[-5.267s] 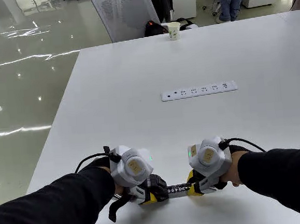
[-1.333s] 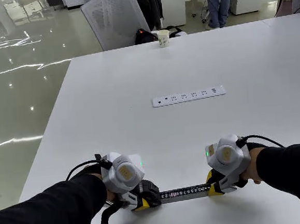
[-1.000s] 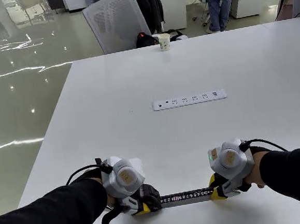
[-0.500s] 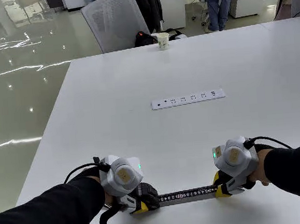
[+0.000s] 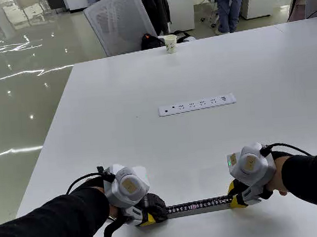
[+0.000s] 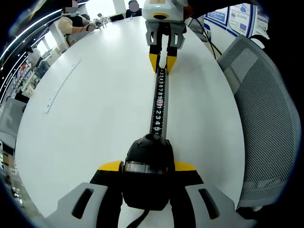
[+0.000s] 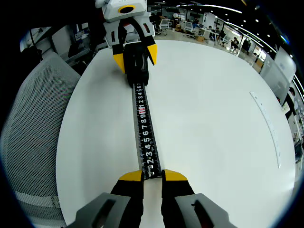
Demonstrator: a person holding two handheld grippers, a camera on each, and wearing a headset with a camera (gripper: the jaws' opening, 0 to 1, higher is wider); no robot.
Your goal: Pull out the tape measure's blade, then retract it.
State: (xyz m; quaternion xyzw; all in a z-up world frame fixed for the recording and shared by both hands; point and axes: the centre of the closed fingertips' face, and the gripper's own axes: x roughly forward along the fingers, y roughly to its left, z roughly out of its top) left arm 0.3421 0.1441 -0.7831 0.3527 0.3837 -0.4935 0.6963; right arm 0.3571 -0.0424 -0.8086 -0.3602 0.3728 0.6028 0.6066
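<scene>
The black tape measure case [image 5: 155, 207] [image 6: 148, 166] sits low on the white table [image 5: 166, 145], with my left gripper [image 5: 147, 218] [image 6: 148, 167] shut on it. Its numbered blade [image 5: 198, 206] [image 6: 159, 102] [image 7: 144, 137] stretches flat along the near edge of the table to the right. My right gripper [image 5: 234, 200] [image 7: 152, 176] is shut on the blade's end. In the left gripper view the right gripper [image 6: 161, 61] faces me at the blade's far end. The right gripper view shows the left gripper [image 7: 135, 54] and the case [image 7: 138, 64] at the far end.
A white power strip [image 5: 197, 104] lies mid-table. A paper cup [image 5: 170, 43] stands at the far edge, with a grey mesh chair [image 5: 122, 21] behind it. Another mesh chair [image 6: 266, 118] stands close to the near table edge. A person's legs [image 5: 229, 0] show far back.
My right gripper has moved right with the blade's end, so more of the blade lies drawn out. The left gripper and case have stayed in place. The head camera shifted slightly.
</scene>
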